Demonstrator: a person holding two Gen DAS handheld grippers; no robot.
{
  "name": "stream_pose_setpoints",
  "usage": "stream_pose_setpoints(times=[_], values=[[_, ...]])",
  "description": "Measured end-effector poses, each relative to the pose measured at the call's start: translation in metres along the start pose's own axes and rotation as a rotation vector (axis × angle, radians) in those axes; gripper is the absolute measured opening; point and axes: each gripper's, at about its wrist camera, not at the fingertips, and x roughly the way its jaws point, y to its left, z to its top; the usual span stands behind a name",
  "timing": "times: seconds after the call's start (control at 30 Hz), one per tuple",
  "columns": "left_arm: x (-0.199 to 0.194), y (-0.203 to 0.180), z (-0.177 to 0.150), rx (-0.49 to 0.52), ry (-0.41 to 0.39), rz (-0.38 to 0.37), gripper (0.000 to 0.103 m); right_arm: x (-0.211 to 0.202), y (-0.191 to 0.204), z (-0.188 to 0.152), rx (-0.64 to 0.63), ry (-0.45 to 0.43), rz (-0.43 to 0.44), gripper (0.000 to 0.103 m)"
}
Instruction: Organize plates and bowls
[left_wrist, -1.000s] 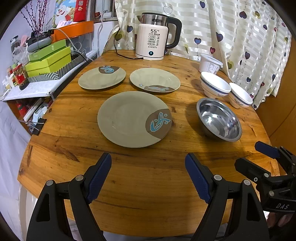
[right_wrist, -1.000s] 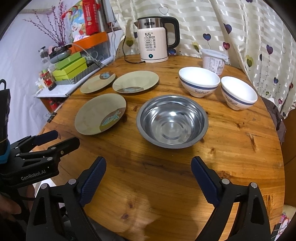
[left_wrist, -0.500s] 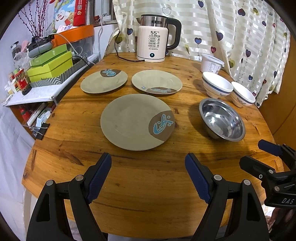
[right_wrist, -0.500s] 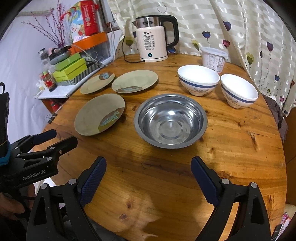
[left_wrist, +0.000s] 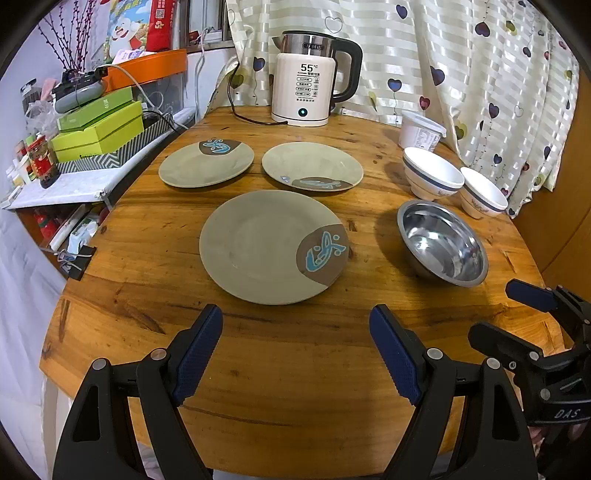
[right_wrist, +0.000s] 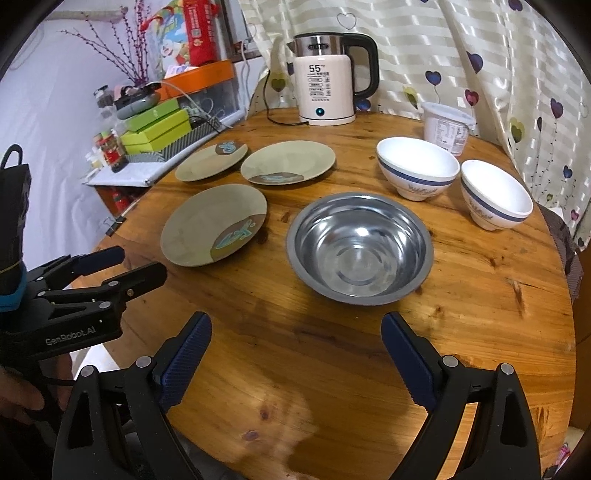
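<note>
Three olive plates with fish marks lie on the round wooden table (left_wrist: 295, 369): a large near plate (left_wrist: 266, 245) (right_wrist: 210, 230), a far left plate (left_wrist: 205, 164) (right_wrist: 210, 162) and a far middle plate (left_wrist: 312, 166) (right_wrist: 288, 164). A steel bowl (left_wrist: 441, 243) (right_wrist: 360, 249) sits right of the large plate. Two white bowls with blue bands (left_wrist: 430, 177) (left_wrist: 482, 195) (right_wrist: 417, 168) (right_wrist: 495, 194) stand behind it. My left gripper (left_wrist: 295, 347) is open and empty above the near table edge, facing the large plate. My right gripper (right_wrist: 295, 354) is open and empty, facing the steel bowl.
A white electric kettle (left_wrist: 304, 92) (right_wrist: 325, 92) with its cord stands at the table's back. A white lidded tub (left_wrist: 421, 131) (right_wrist: 445, 127) is near the curtain. A cluttered shelf with green boxes (left_wrist: 96, 129) borders the table's left side.
Both grippers have drawn back slightly from the table, so the dishes look a little farther off. Nothing on the table has moved.
</note>
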Motion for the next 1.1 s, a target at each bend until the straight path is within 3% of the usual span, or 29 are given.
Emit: stream_pose_setpoints(times=[0.67,1.1], values=[[0.004,0.008,0.007,-0.018,0.008,-0.002,0.082,0.007,0.007,0.010,-0.025,-0.009,0.062,0.094],[0.011,0.025,0.022,-0.041,0.007,-0.015,0.082,0.013,0.020,0.037,-0.076,-0.040,0.098,0.094]])
